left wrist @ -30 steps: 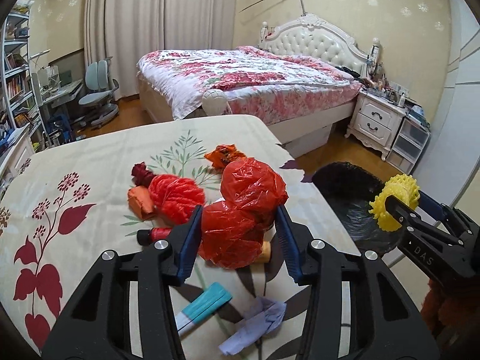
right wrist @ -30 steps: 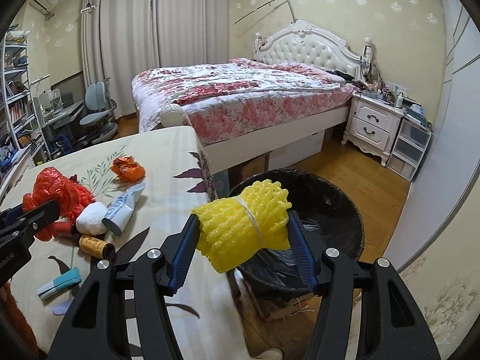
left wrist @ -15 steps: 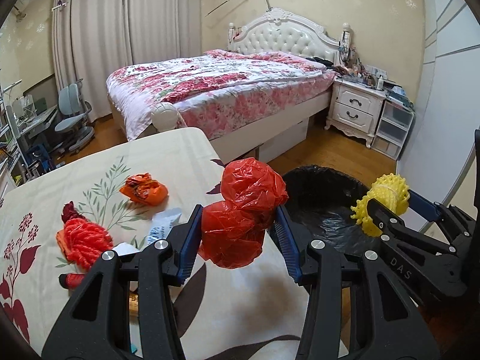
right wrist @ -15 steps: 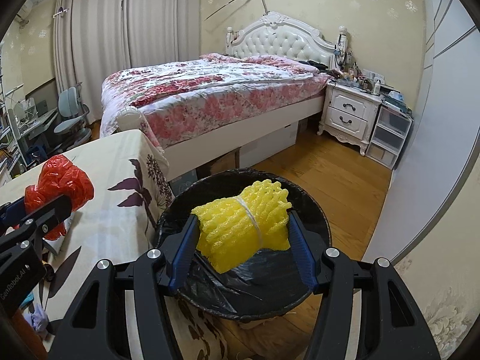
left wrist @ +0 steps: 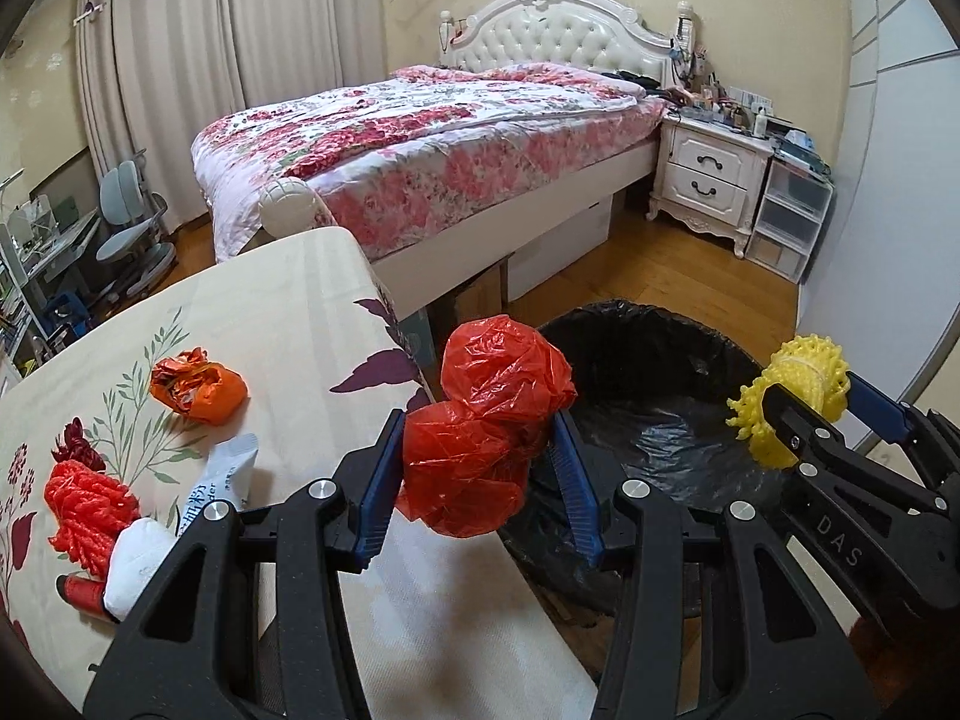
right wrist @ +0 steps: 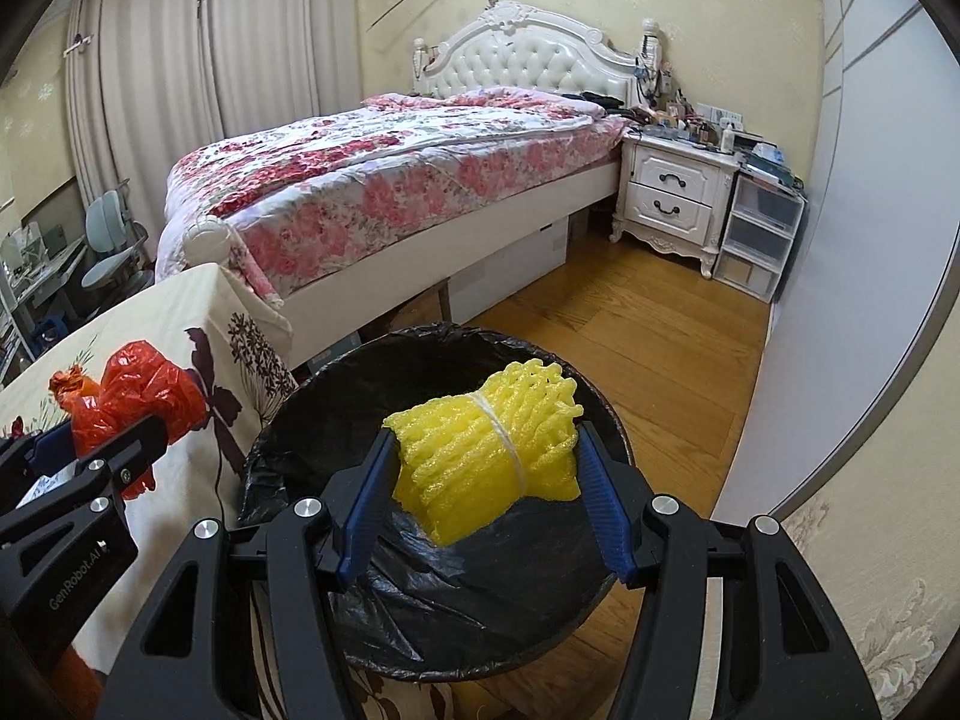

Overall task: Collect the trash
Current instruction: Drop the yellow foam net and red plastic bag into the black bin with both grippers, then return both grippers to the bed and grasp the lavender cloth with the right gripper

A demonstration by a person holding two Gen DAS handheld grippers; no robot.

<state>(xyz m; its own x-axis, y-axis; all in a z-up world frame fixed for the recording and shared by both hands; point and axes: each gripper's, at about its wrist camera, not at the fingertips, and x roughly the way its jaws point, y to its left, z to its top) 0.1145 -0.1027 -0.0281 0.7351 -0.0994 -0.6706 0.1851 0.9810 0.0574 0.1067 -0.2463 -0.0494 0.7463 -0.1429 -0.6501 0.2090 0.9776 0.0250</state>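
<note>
Holding yellow foam [right wrist: 486,456] over the bin [right wrist: 312,396], your right hand-held gripper [right wrist: 480,480] should release first; carry the left hand-held gripper's [left wrist: 477,468] clamped red bag [left wrist: 486,438] past the rim.

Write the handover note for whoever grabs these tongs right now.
Left tongs: shut on the red plastic bag, at the table edge beside the bin, not over it.
Right tongs: shut on the yellow foam net, above the open black-lined bin.
Done: both pieces lifted; none dropped yet.
Left: release both into the bin, then clear the table: orange wrapper, red foam net, white tube, white wad, red spool.
</note>
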